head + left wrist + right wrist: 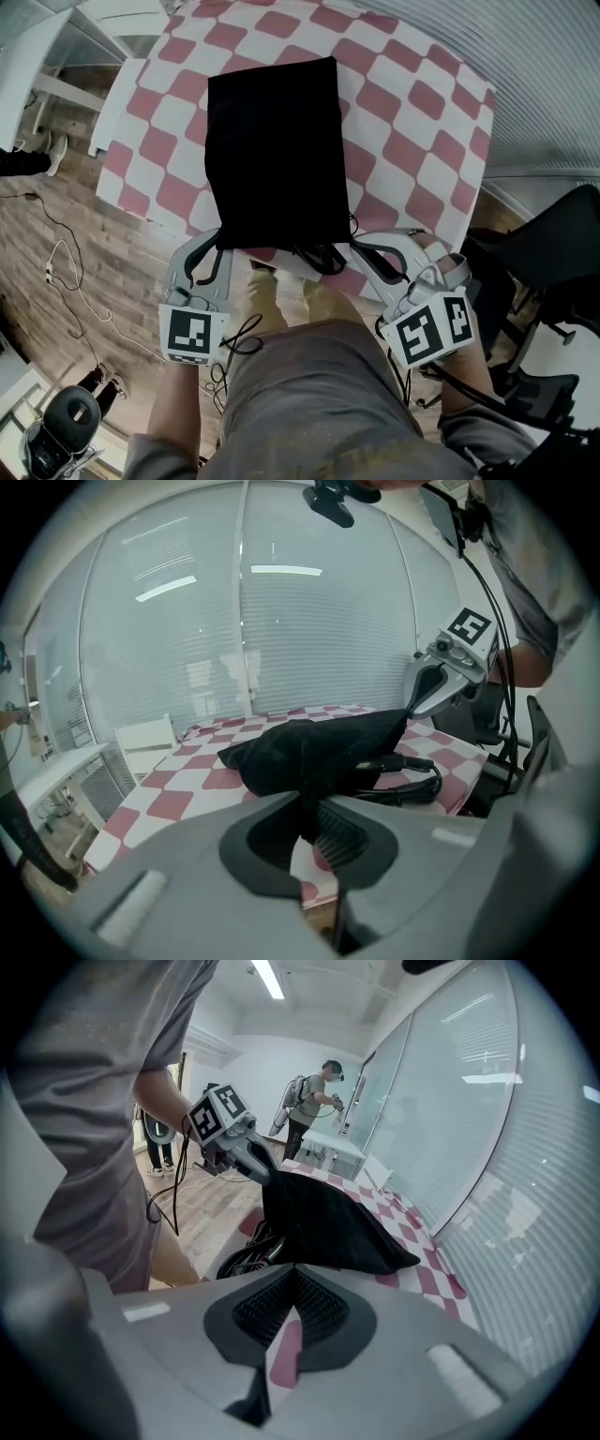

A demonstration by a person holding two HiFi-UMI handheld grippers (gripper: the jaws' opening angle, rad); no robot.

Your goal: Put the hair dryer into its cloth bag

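Black cloth bag point(272, 150) lies mid-frame on a pink-checked table point(412, 141), its long axis running top to bottom and its mouth at the bottom, facing two grippers that sit equally near. The left gripper point(214, 246) is clamped on the mouth's lower-left corner, while the right gripper point(361, 246) is closed, seemingly on the lower-right corner. One bag, one cord point(323, 258) trailing out; the hair dryer is hidden, probably inside.
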